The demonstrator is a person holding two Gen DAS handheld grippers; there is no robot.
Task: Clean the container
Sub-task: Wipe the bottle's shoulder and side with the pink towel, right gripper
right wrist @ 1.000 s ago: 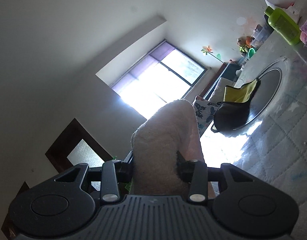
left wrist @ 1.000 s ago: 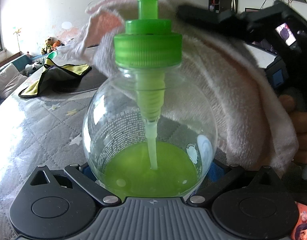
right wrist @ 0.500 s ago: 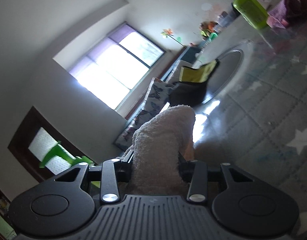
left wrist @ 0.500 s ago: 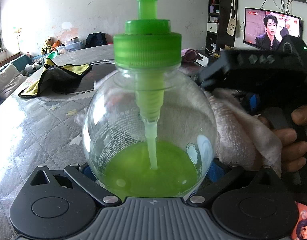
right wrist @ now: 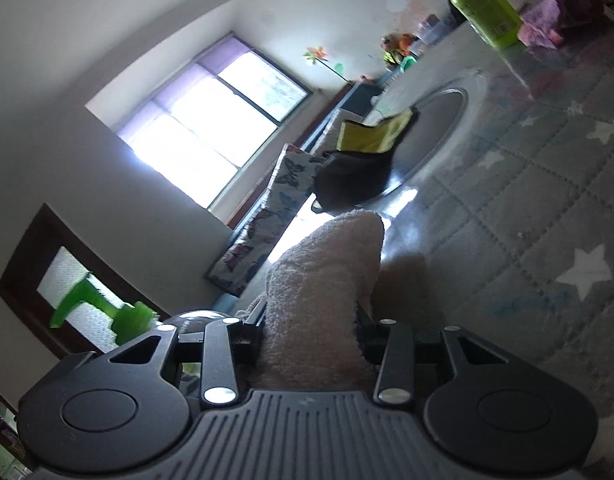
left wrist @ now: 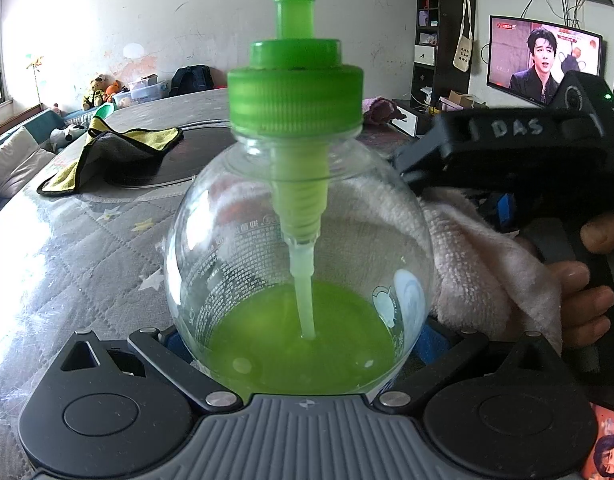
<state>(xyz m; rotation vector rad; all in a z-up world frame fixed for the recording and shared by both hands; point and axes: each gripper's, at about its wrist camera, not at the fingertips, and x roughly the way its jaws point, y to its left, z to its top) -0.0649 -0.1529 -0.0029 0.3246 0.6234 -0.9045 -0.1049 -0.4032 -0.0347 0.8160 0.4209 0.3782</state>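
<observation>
The left gripper [left wrist: 303, 344] clamps the round pump bottle [left wrist: 299, 264] upright above the quilted table [left wrist: 67, 248]. Beside the bottle, the right gripper [right wrist: 311, 328] is closed tight on a pink towel [right wrist: 323, 280] pressed against the glass.

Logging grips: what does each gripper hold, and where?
Left gripper: round soap bottle, by its lower belly. Right gripper: pink towel, pinched at a bunched fold.

The left claw [left wrist: 303, 356] grips the round pump bottle [left wrist: 299, 264] at its base, held upright. The right claw [right wrist: 311, 332], rolled sideways, is clamped on a pink towel [right wrist: 327, 280]; the person's hand [left wrist: 587, 280] wraps its handle.
</observation>
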